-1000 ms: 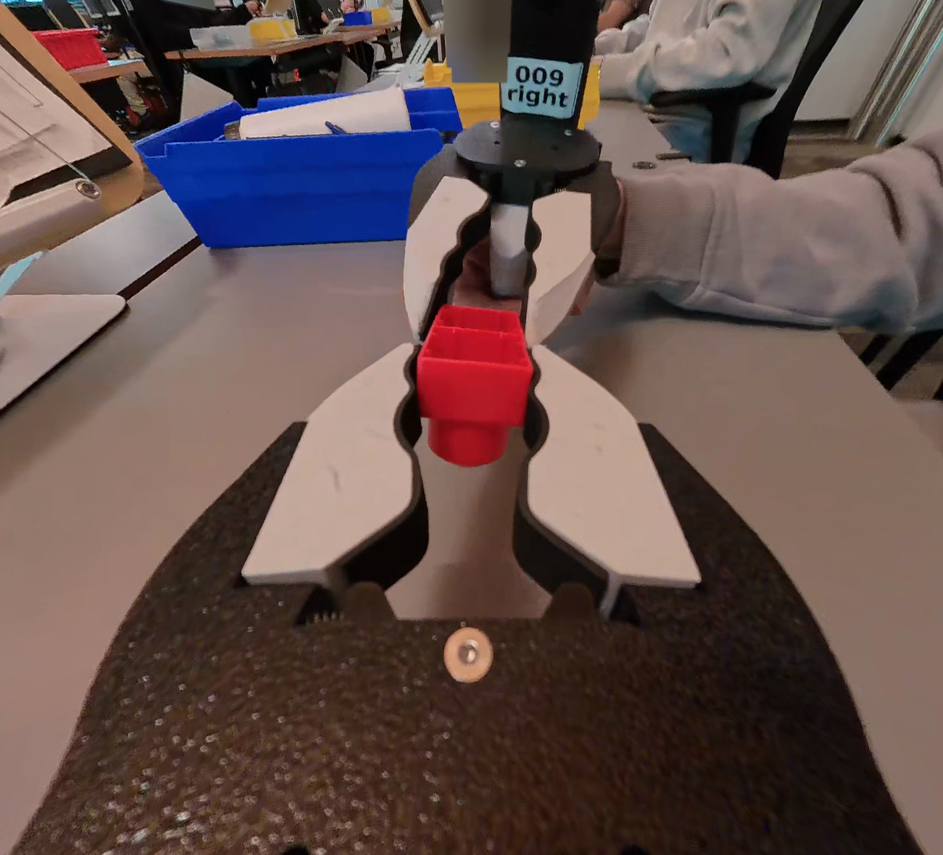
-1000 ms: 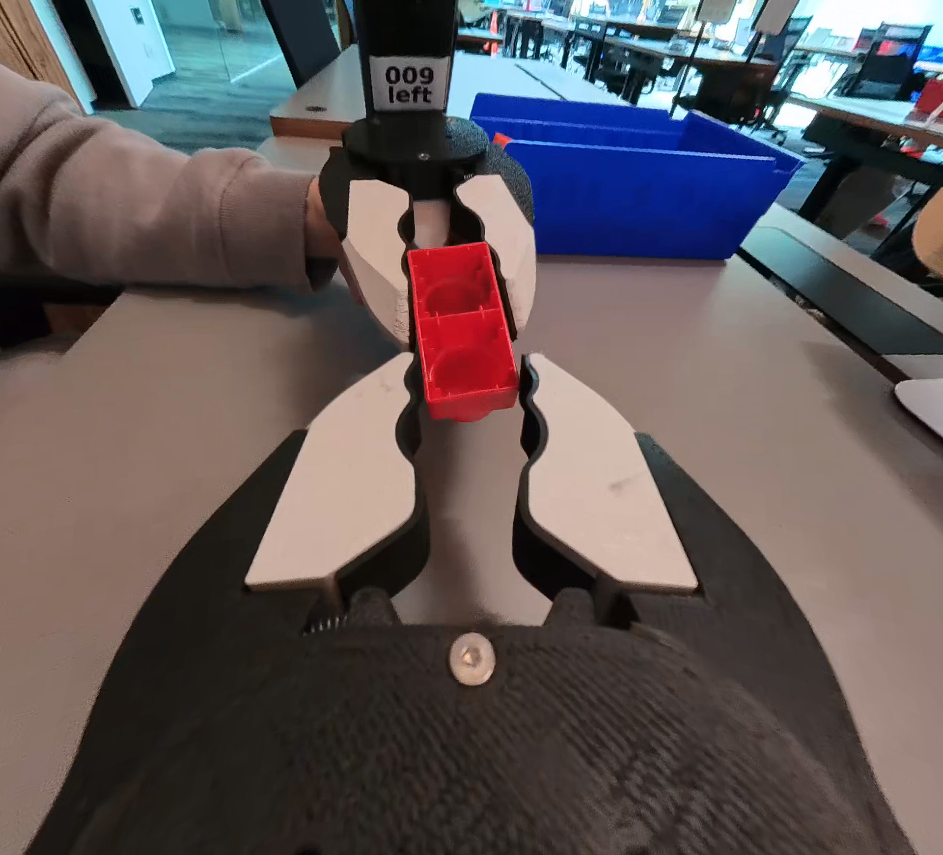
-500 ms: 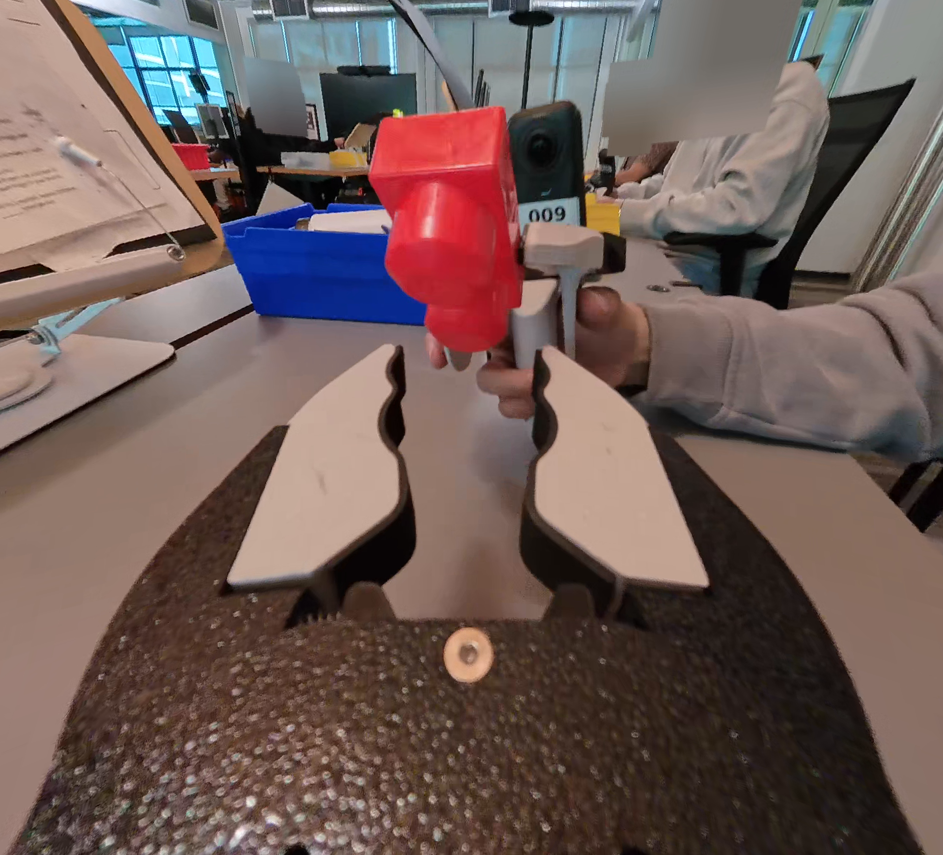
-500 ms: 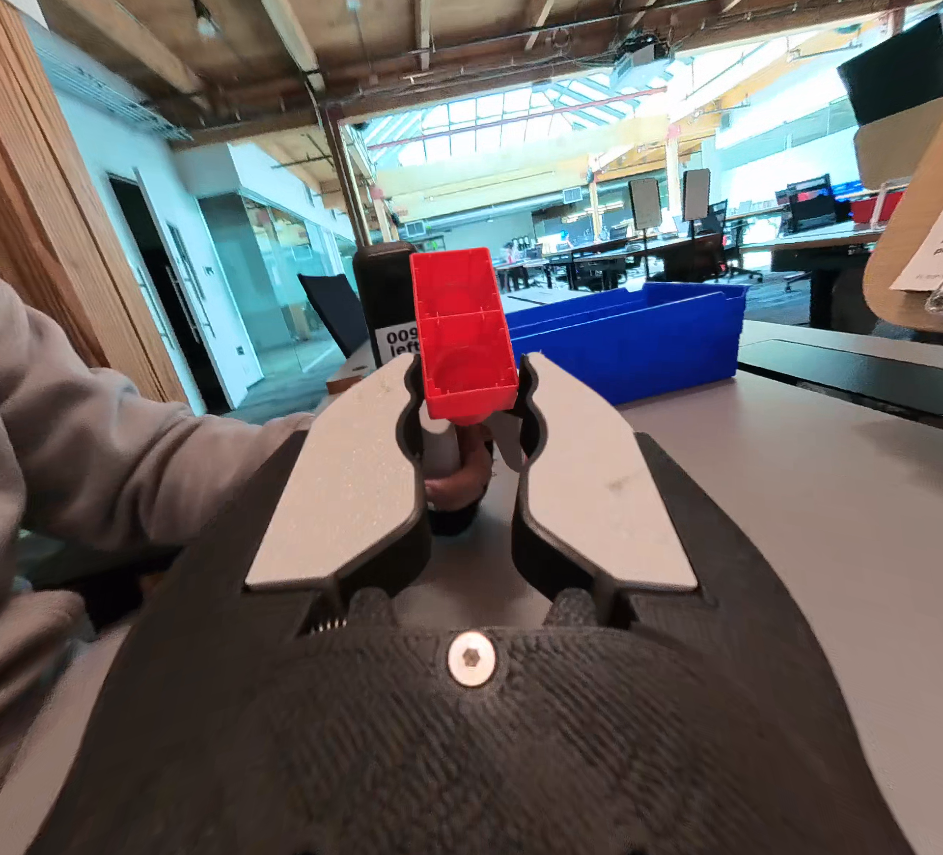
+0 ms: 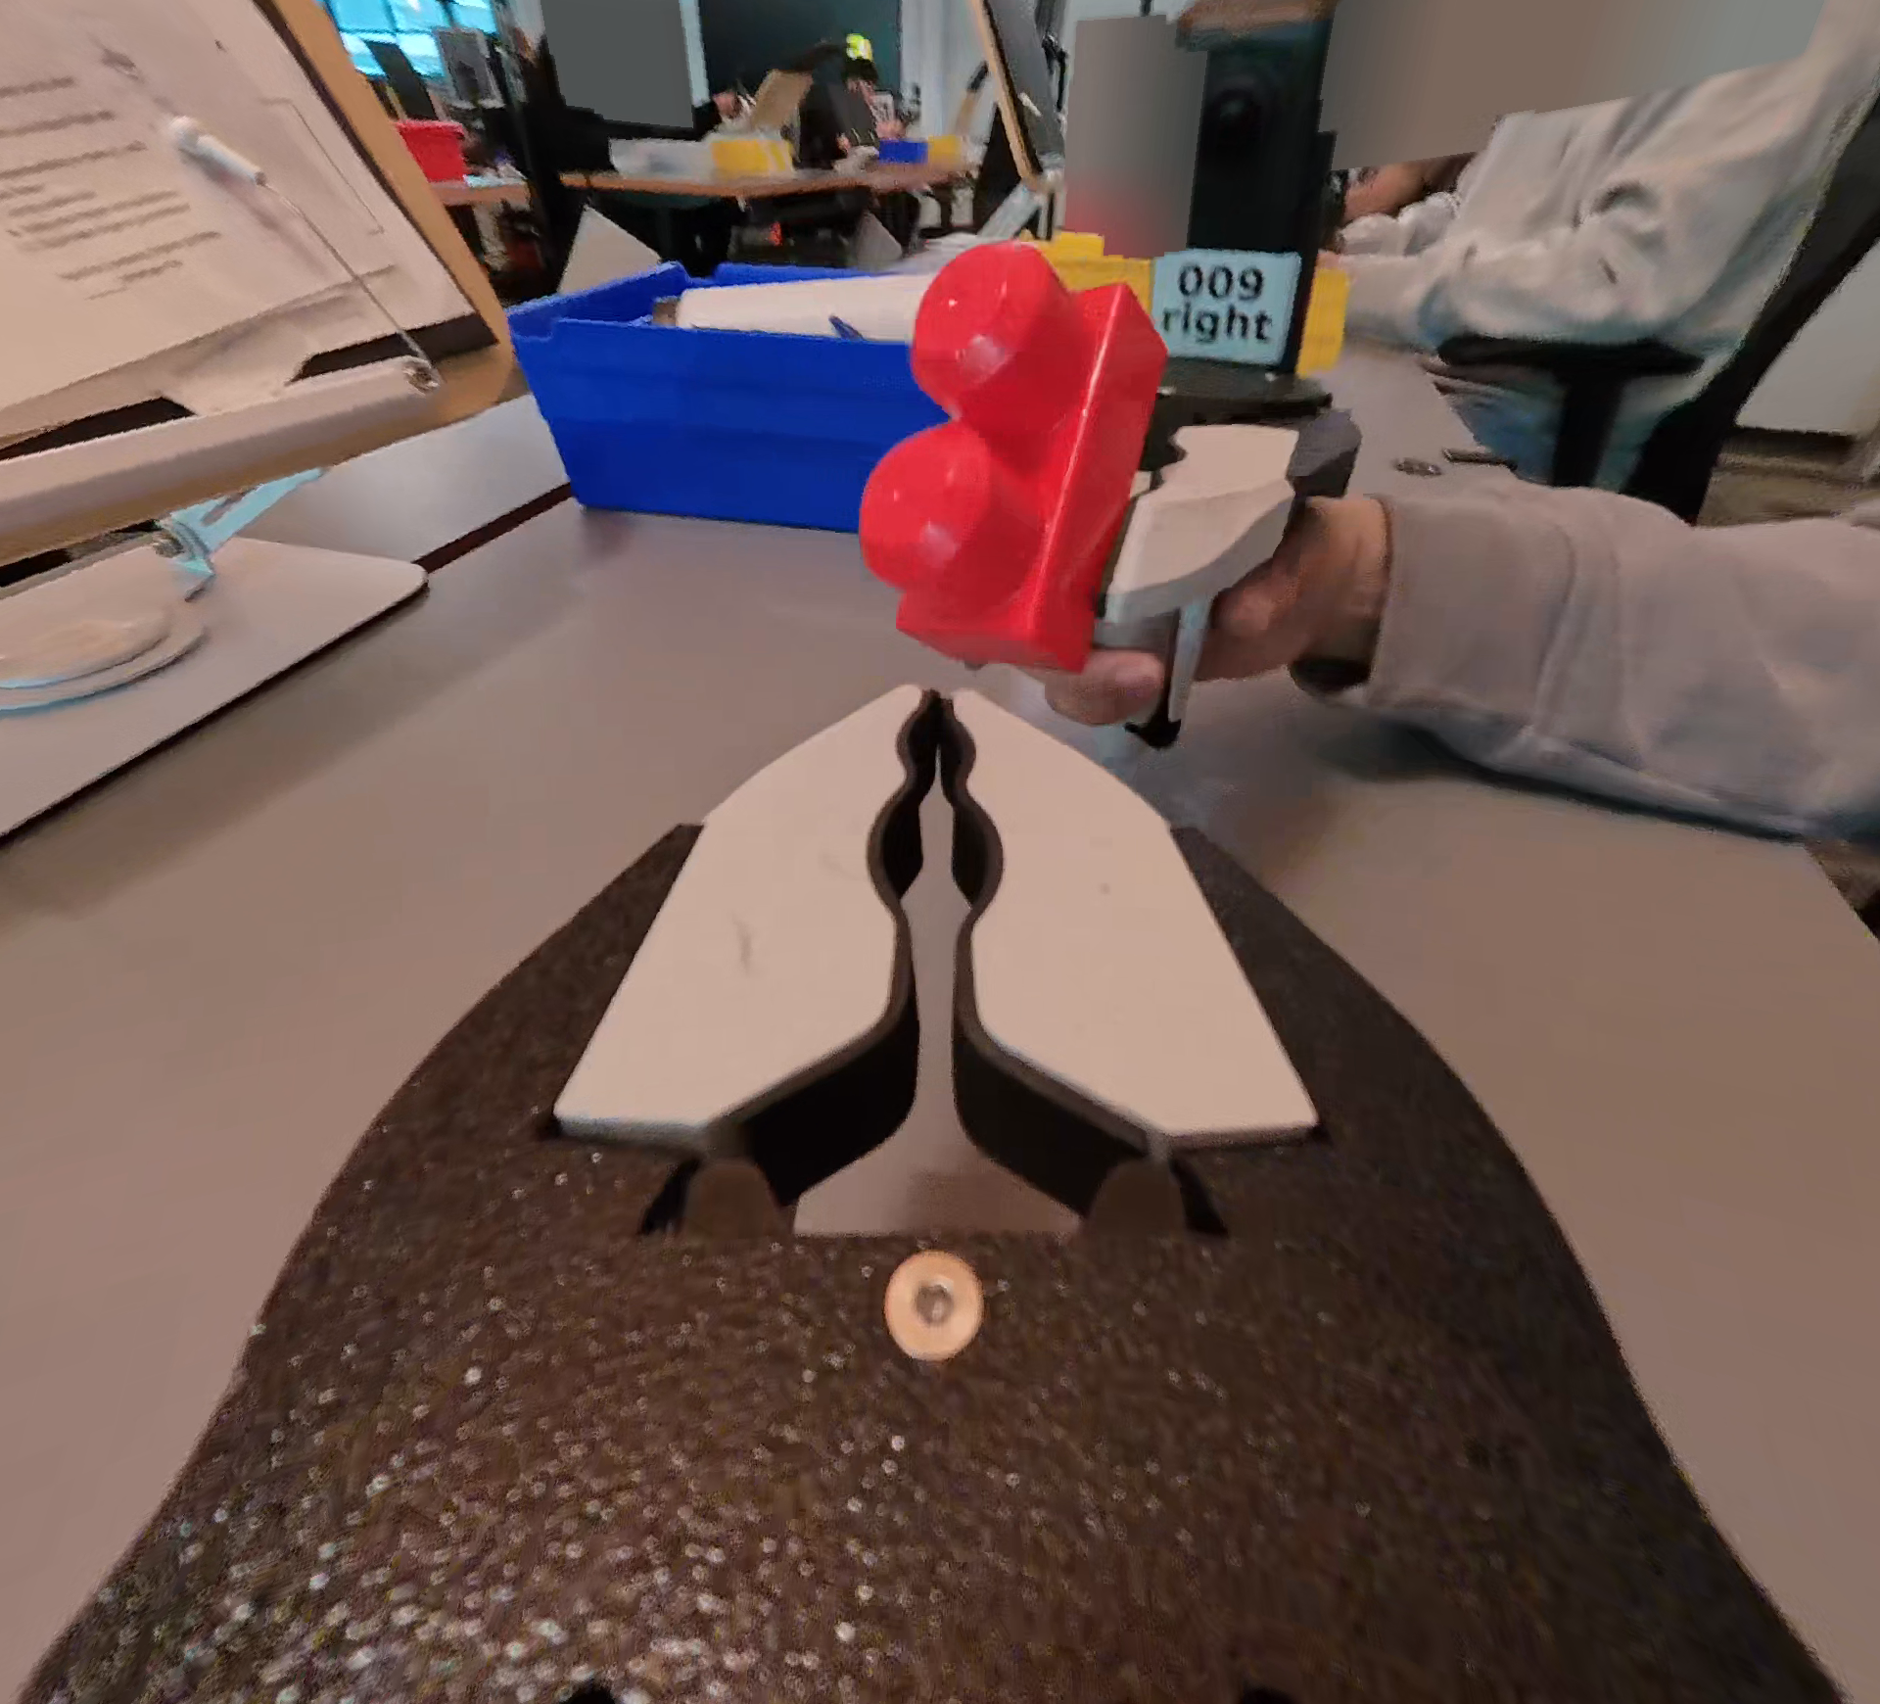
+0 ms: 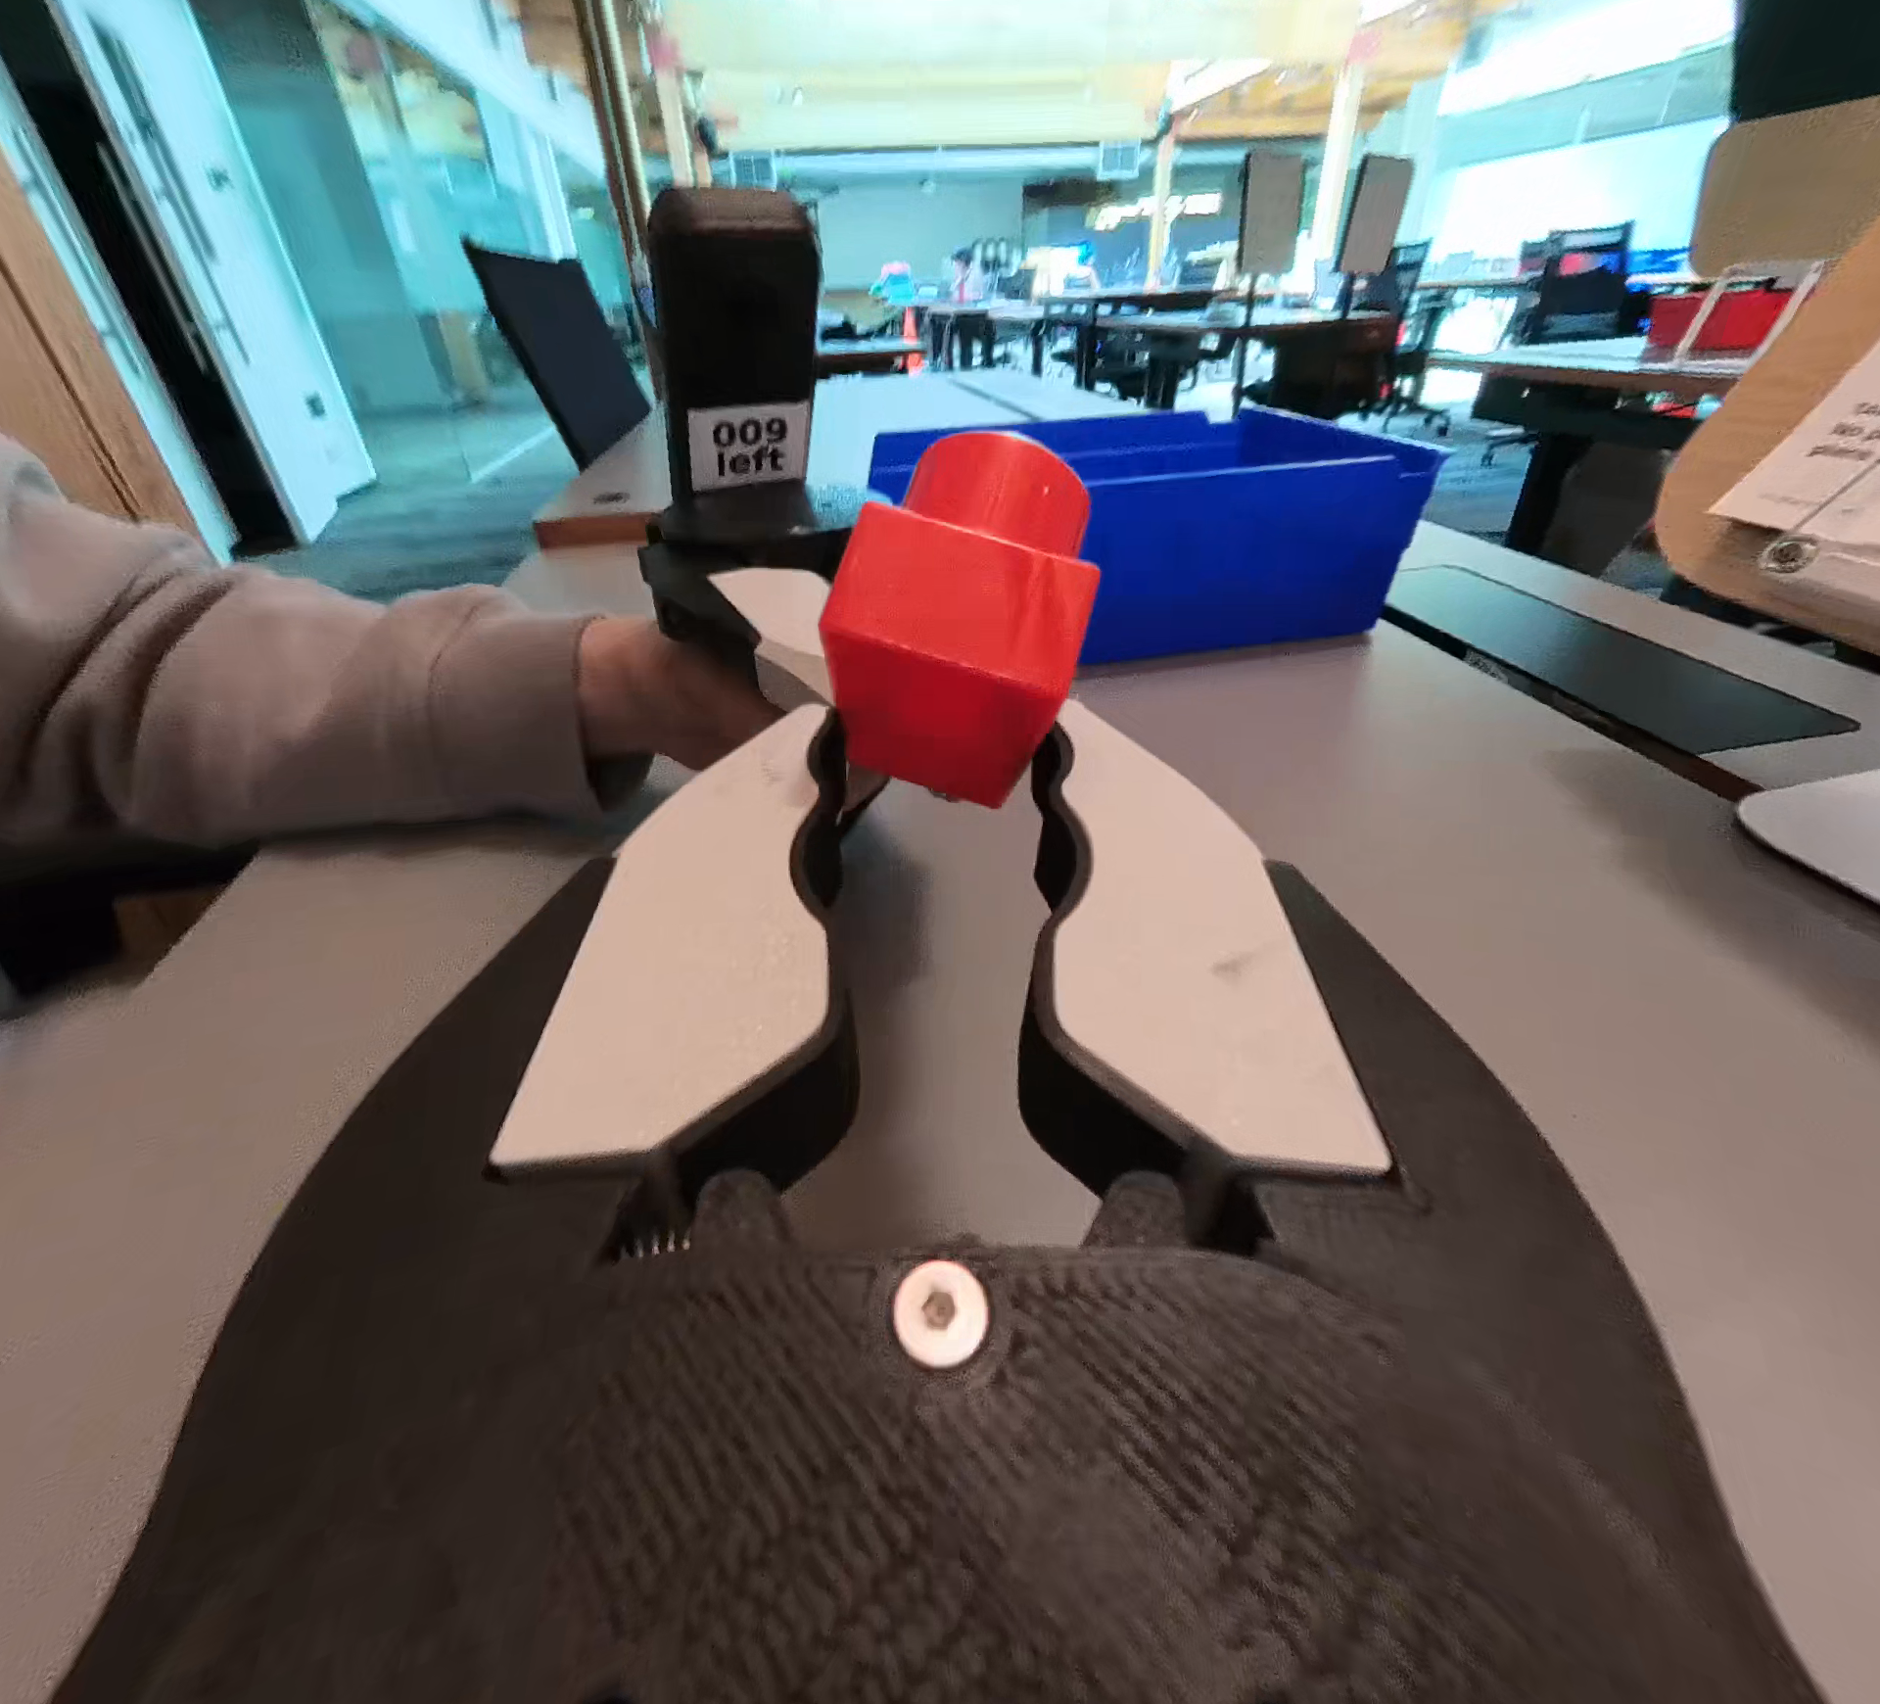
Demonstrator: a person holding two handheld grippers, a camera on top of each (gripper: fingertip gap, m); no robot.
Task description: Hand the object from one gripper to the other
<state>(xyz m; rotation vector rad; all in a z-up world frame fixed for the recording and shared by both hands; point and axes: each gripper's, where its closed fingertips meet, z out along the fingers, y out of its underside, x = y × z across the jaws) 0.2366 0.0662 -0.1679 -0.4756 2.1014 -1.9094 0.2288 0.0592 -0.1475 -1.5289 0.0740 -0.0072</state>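
Note:
A red two-stud toy brick (image 5: 1017,475) is held in the air above the grey table (image 5: 458,790). My right gripper (image 6: 941,729) is shut on the brick (image 6: 956,658), gripping its lower end with the studs pointing up and away. In the left wrist view the right gripper (image 5: 1190,536) shows ahead and to the right, held by a hand, with the brick's studs facing the camera. My left gripper (image 5: 938,709) is shut and empty, its fingertips touching, just below and in front of the brick. The left gripper (image 6: 763,628) shows behind the brick in the right wrist view.
A blue bin (image 5: 712,434) stands on the table behind the grippers; it also shows in the right wrist view (image 6: 1241,536). A tilted document stand (image 5: 203,251) is at the left. A seated person's sleeve (image 5: 1628,231) is at the far right. Left and right tips are no more than a few centimetres apart.
The brick passed from my left gripper to my right. The left gripper let go, drew back and has closed empty. The right gripper lifted and turned the brick.

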